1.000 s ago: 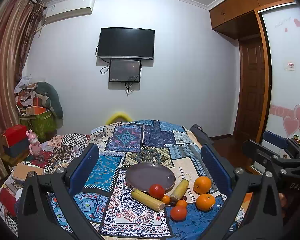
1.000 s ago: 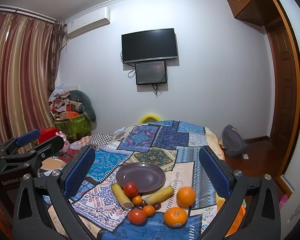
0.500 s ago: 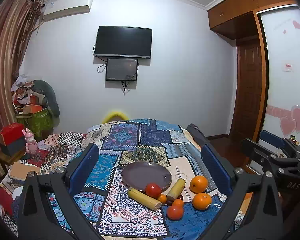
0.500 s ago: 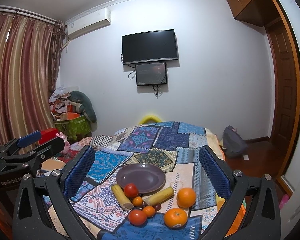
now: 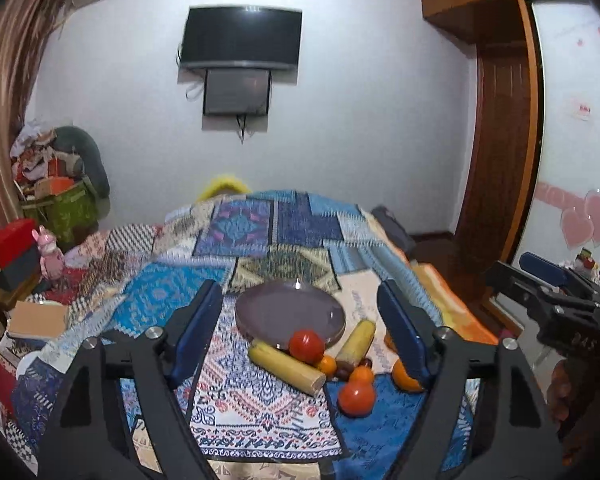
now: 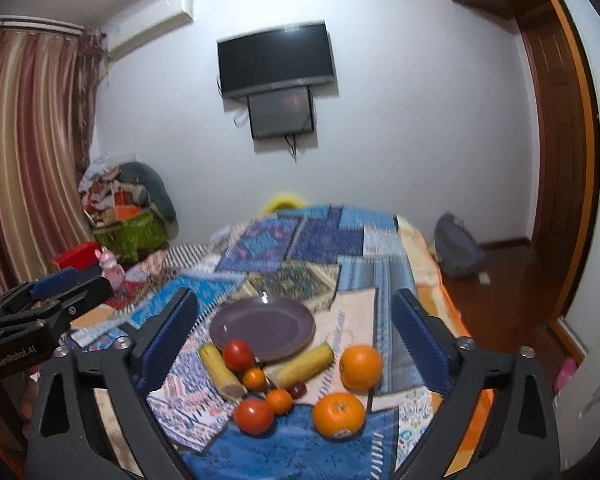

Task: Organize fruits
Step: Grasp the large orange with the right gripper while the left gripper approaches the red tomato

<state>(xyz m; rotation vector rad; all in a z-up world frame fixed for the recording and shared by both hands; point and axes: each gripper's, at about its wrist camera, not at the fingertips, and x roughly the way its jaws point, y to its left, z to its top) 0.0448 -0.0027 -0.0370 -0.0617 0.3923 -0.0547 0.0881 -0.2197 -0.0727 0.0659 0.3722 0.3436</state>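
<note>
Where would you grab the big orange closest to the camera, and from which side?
Across the middle of the nearest orange, I'd guess, coming from above and the near side with the right gripper: it is round, sits alone on the blue cloth, with a clear gap to the tomato at its left.

Right gripper (image 6: 296, 340) jaws apart, just been closing, nothing between pads, fruit beyond. Purple plate (image 6: 284, 318) on patchwork cloth (image 6: 300, 240). Tomato (image 6: 239, 355) at plate's 7 o'clock, touching rim. Two oranges (image 6: 360, 367) at 4 o'clock. Left gripper (image 6: 40, 308) at frame's 9 o'clock.
</note>
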